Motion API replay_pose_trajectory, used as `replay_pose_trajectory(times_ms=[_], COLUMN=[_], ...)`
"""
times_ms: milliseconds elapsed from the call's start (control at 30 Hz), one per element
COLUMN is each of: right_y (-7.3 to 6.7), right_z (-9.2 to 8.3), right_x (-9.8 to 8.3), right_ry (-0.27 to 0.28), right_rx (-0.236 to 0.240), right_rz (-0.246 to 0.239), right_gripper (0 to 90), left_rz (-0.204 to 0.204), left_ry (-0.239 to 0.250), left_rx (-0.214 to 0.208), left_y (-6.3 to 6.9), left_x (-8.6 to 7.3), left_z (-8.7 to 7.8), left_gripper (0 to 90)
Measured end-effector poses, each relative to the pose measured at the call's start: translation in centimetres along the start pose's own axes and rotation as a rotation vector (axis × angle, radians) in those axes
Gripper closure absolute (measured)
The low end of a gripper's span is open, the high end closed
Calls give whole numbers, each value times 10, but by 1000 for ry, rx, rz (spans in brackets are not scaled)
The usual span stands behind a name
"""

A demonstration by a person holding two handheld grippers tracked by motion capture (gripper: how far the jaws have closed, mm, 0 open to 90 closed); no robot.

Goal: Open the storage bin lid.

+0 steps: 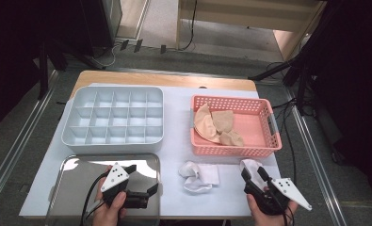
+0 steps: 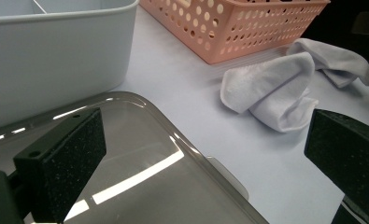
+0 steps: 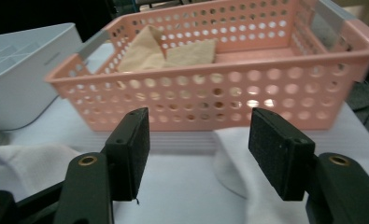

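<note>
A crumpled white sock lies on the white sheet in front of the pink basket. A second white sock lies to its right, just under the tips of my right gripper. That gripper is open, with nothing between its pads, and faces the basket wall. Beige cloths lie in the basket. My left gripper stands wide open over the right edge of the metal tray, holding nothing.
A grey organiser with many compartments stands behind the metal tray, left of the basket. The table's front edge runs just below both hands. Dark stands and cables flank the table.
</note>
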State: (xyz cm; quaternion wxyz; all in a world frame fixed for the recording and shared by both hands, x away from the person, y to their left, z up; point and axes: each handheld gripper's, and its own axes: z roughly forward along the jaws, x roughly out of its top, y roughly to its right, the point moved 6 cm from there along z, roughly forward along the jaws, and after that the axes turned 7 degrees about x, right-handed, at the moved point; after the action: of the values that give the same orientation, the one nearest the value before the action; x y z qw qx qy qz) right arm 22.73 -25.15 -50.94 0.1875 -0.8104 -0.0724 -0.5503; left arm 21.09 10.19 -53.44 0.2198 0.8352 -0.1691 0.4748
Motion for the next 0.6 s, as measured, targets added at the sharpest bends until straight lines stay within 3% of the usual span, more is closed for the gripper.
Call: replay_pose_trajectory(times_ms=[200,300,433,500,600], right_y=[-46,-69,-96,-108,-119], right_z=[10,21,39,46,57], right_x=[-4,-14,-29,-36,-46], right_ry=[-6,-56,-131,-170,-233], right_rx=[120,206,280,299,282], right_rz=[13,21,6,-14,-44], right_gripper=[394,385,336,289,236], left_rz=[-2,-2,6,5,6], left_ry=[-1,-4,-10,-9,-11], left_rx=[-1,-5,-9,-10,-12], left_y=[0,1,3,4,5], left_x=[0,0,-1,-2,-2], left_z=[0,1,1,2,2], left_gripper=[0,0,0,0,0])
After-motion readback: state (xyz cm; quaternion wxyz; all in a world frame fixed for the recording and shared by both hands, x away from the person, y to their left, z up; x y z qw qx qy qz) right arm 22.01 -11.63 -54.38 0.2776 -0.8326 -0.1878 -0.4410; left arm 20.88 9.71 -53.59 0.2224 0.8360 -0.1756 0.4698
